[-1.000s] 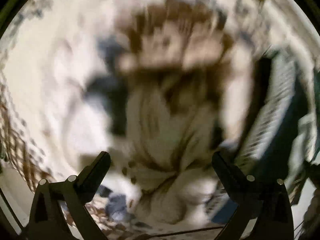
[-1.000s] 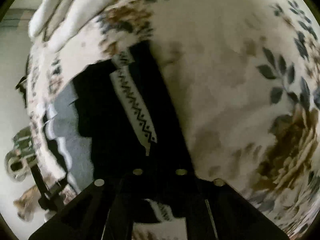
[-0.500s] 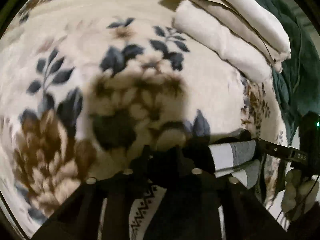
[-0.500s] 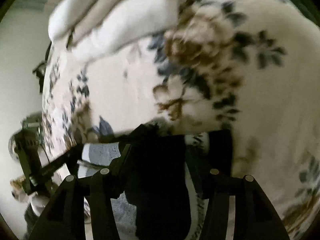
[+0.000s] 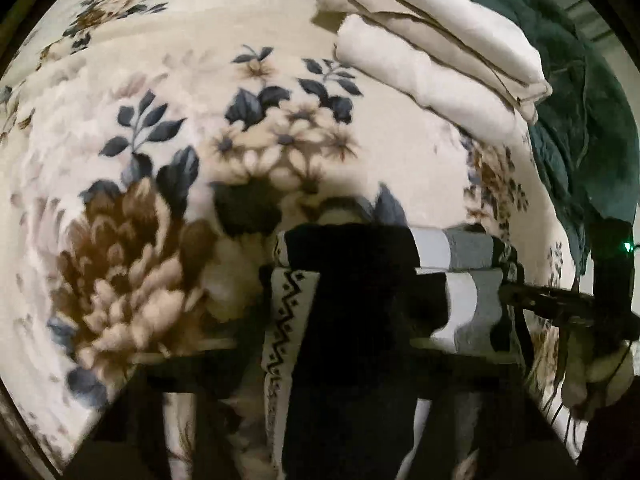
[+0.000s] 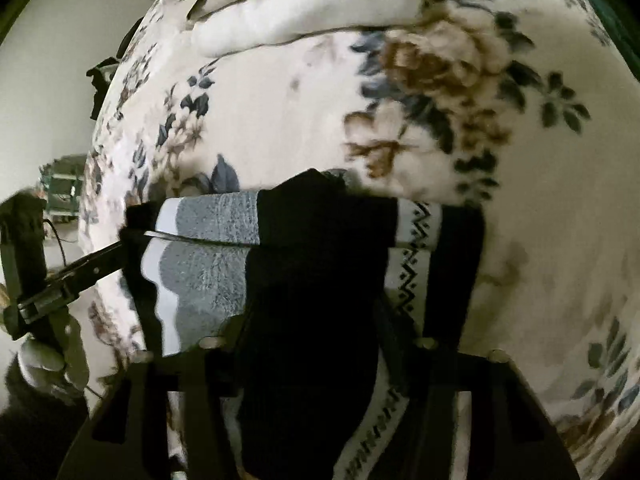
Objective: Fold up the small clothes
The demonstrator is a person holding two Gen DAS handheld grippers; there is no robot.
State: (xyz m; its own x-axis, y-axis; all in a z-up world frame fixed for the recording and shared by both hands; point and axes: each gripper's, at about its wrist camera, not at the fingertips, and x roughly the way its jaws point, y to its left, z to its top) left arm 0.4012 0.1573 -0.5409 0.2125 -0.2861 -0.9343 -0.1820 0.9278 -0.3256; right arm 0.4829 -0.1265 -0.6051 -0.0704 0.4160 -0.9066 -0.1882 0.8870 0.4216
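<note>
A small dark garment [image 5: 352,300] with grey, white and zigzag bands is stretched between both grippers above a floral blanket [image 5: 160,140]. My left gripper [image 5: 340,364] is shut on one end of it; cloth drapes over its fingers. My right gripper [image 6: 316,344] is shut on the other end of the garment [image 6: 316,260]. Each gripper shows in the other's view: the right one at the right edge [image 5: 560,304], the left one at the left edge [image 6: 64,280]. The garment lies doubled, with two layers one above the other.
Folded white and beige cloths [image 5: 440,52] are stacked at the back of the blanket, also in the right wrist view [image 6: 300,8]. A dark green cloth [image 5: 580,112] lies at the right. The blanket's left edge [image 6: 100,152] drops off to a floor.
The left gripper was open a second ago and has since shut on the garment. Both grippers have lifted it and drawn it taut over the blanket.
</note>
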